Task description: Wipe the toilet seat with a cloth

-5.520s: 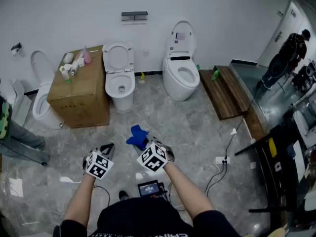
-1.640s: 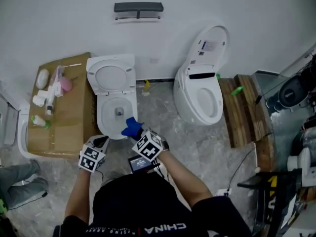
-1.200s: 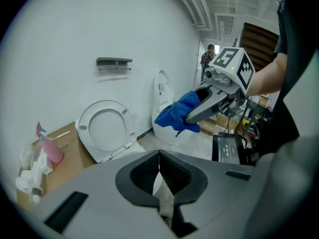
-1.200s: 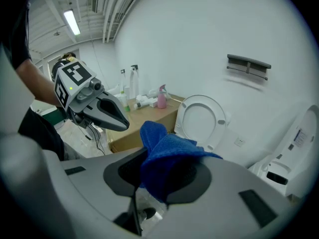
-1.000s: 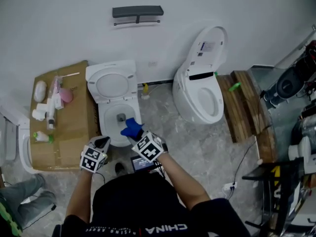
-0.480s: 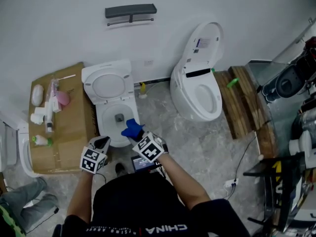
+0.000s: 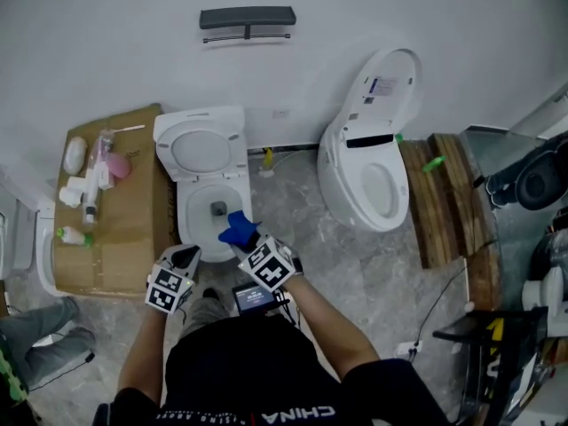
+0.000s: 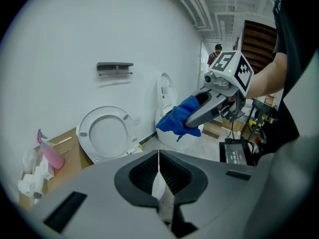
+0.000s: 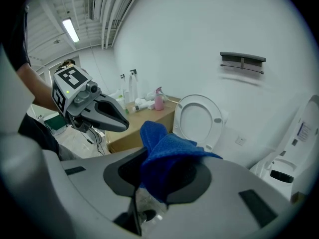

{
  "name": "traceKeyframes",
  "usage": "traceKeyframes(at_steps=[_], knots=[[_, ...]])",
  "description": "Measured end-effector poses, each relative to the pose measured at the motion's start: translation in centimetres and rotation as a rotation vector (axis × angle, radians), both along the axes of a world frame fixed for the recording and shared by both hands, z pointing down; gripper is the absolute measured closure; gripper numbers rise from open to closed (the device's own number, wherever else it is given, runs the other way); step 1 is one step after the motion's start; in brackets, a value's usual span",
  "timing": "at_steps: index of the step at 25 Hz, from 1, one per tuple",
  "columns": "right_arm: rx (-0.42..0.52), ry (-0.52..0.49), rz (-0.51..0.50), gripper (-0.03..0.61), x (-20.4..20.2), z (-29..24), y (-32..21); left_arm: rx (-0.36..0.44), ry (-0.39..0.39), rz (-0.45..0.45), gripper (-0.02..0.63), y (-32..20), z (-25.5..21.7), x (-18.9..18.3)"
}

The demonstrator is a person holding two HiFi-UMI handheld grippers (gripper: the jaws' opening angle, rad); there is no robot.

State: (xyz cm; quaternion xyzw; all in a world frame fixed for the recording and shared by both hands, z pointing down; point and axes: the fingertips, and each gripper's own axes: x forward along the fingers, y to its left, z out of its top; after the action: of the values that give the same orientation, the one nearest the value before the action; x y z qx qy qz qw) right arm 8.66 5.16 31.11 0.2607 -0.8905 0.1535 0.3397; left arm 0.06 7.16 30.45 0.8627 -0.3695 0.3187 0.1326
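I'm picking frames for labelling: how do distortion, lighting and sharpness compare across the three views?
Head view: evenly lit, sharp, wall slightly bowed, blue cloth clear. Left gripper view: heavy fisheye in a dark round border, left gripper looming large. Right gripper view: same fisheye, bright ceiling strip light upper left.

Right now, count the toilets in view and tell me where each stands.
3. The middle toilet is straight ahead beside the cardboard box; the right toilet is further right; the left toilet, mostly hidden, is beyond the box.
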Motion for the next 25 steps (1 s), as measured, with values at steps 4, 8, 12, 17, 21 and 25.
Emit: traceKeyframes(at_steps=[4,8,12,17,21,25], knots=[[-0.006,0.013,-0.022,0.466,-0.4,0.7,-1.2,-0.004,-0.002,-0.027,0.601,-0.2,0.3,0.0],[-0.007,0.010,-0.011,0.466,-2.2,1.5,-3.4,-0.019,0.021,-0.014,0.603,-1.8,0.9,-0.9],[0.001,-0.022,0.039,0.466,-4.8,1.7,-6.6,-0.026,0.044,-0.022,0.603,-5.4,1.4,-3.2],[0.012,-0.071,0.139,0.466,-8.4,3.1,-11.2,-0.032,0.111,-0.011,0.602,-10.5,2.3,-6.1],[0.015,-0.102,0.218,0.466,-10.7,4.5,-14.6,-0.033,0.133,0.016,0.602,-13.7,4.9,-8.3],[0.027,-0.120,0.240,0.466,-12.2,5.7,-18.3,-0.051,0.145,0.004,0.603,-16.0,7.6,-9.6]])
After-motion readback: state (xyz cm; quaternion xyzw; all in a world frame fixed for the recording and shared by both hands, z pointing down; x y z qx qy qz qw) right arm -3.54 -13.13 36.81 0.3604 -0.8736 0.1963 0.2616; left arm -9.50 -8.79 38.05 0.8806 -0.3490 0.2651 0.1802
